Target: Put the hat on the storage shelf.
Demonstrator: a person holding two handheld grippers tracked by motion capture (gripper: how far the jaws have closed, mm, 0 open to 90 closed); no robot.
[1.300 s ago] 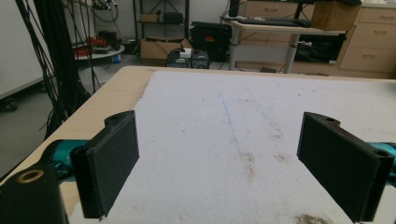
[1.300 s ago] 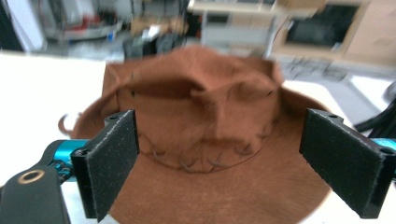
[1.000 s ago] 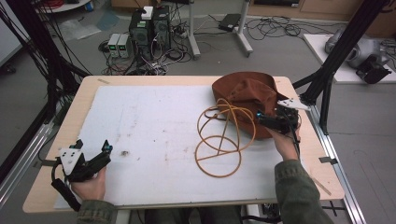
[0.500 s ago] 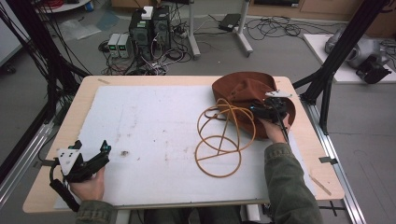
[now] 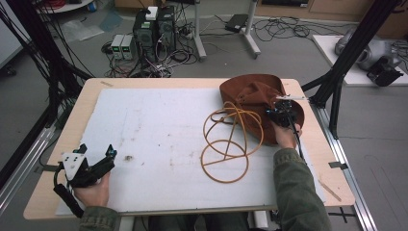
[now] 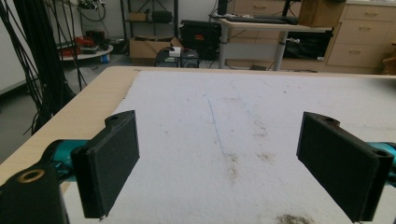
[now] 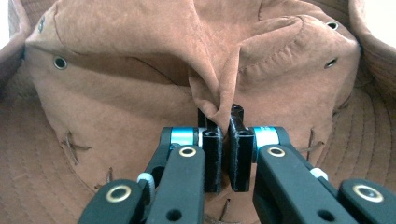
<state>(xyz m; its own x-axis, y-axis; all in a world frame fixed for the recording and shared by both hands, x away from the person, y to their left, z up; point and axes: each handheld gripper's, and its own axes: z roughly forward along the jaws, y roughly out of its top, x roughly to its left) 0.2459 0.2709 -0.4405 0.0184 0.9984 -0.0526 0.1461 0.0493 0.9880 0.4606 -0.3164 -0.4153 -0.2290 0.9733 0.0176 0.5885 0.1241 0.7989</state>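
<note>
One white mat [image 5: 159, 130] covers wooden table [image 5: 82, 103]; cables [image 5: 159, 48] behind.

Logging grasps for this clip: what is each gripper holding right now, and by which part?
The right gripper pinches a fold of the brown hat's crown. The left gripper is open and holds nothing.

Looks like a lab: black frame struts [image 5: 353, 45] around a table [image 5: 84, 108], computers [image 5: 155, 26] and tangled cables [image 5: 284, 29] on the grey floor, drawers [image 6: 359, 42] and shelving [image 6: 149, 18] behind.
</note>
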